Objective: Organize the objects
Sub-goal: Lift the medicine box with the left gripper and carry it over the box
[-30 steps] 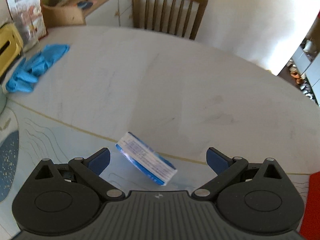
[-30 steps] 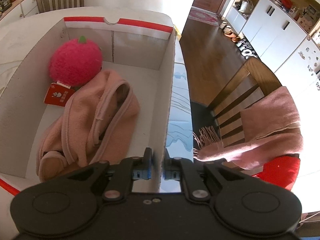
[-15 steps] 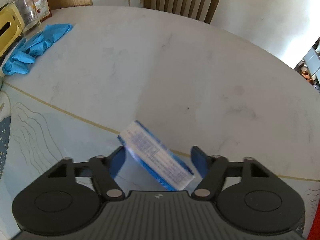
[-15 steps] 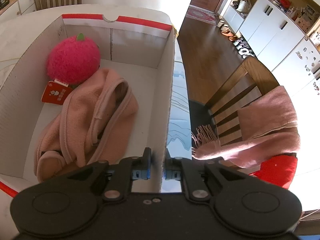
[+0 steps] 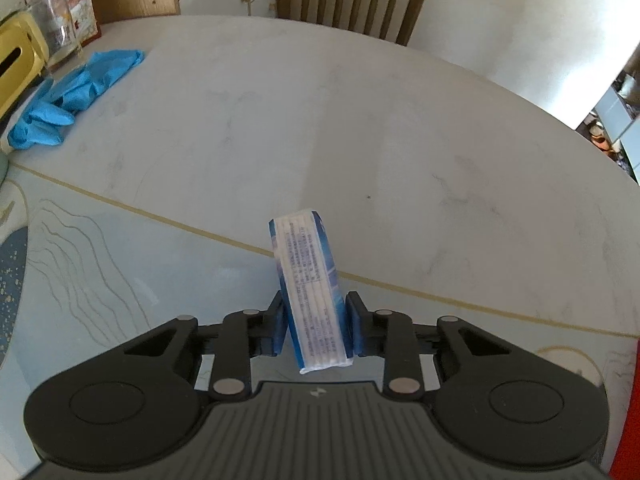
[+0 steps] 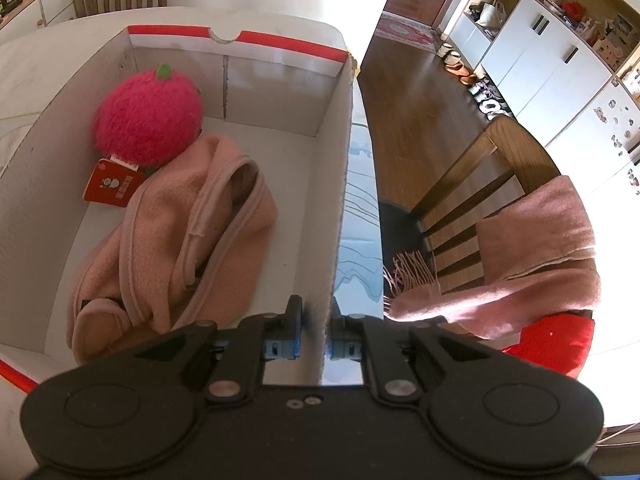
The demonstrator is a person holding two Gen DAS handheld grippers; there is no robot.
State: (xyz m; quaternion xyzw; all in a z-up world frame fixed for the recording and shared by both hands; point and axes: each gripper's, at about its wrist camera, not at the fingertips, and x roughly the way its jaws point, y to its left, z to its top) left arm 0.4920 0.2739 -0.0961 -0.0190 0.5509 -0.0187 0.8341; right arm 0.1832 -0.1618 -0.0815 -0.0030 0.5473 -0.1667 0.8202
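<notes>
Gripping slim glossy packet — left tool, right tool pinching cardboard box wall

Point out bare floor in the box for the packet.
Free floor in the box: the strip between the pink cloth and the right wall, up to the far wall. The plush, tag and cloth crowd the left.

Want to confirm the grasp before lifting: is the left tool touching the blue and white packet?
Touching. In the left wrist view, the left tool has both blue pads pressed against the sides of the blue and white packet, no gap visible.
</notes>
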